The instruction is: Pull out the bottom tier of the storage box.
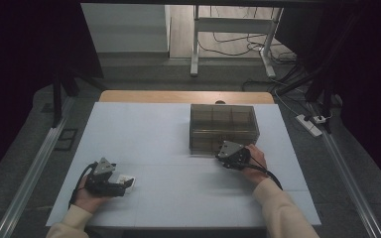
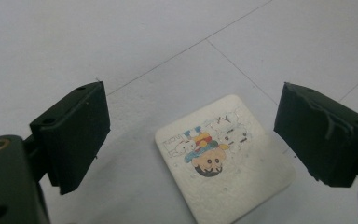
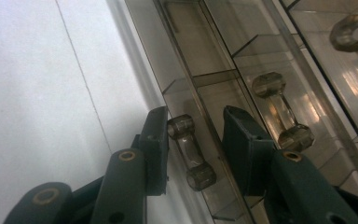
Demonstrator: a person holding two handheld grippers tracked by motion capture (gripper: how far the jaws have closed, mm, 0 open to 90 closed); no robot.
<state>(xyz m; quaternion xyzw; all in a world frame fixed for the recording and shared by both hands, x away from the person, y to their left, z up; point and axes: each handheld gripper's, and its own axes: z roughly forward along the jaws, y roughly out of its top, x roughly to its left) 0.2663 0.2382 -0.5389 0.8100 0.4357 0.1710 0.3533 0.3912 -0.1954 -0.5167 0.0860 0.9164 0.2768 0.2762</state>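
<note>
A smoky transparent drawer box (image 1: 222, 128) stands on the far right part of the white table (image 1: 154, 129), its front facing the person. The right tool (image 1: 226, 153) is at the box's lower front, and in the right gripper view its two black jaws bracket a clear dumbbell-shaped drawer handle (image 3: 190, 151); the left jaw looks to be touching the handle's end knob while the right jaw stands slightly apart, so a firm grip cannot be confirmed. A second handle (image 3: 282, 111) of the same kind sits on the neighbouring drawer front. Well apart, near the table's front left corner, a small white card (image 2: 223, 158) with rounded corners and a colourful cartoon print lies flat on the table, also seen in the high view (image 1: 127, 180). The left tool (image 1: 124, 186) hovers just over it, jaws spread wide on either side of the card and holding nothing.
</note>
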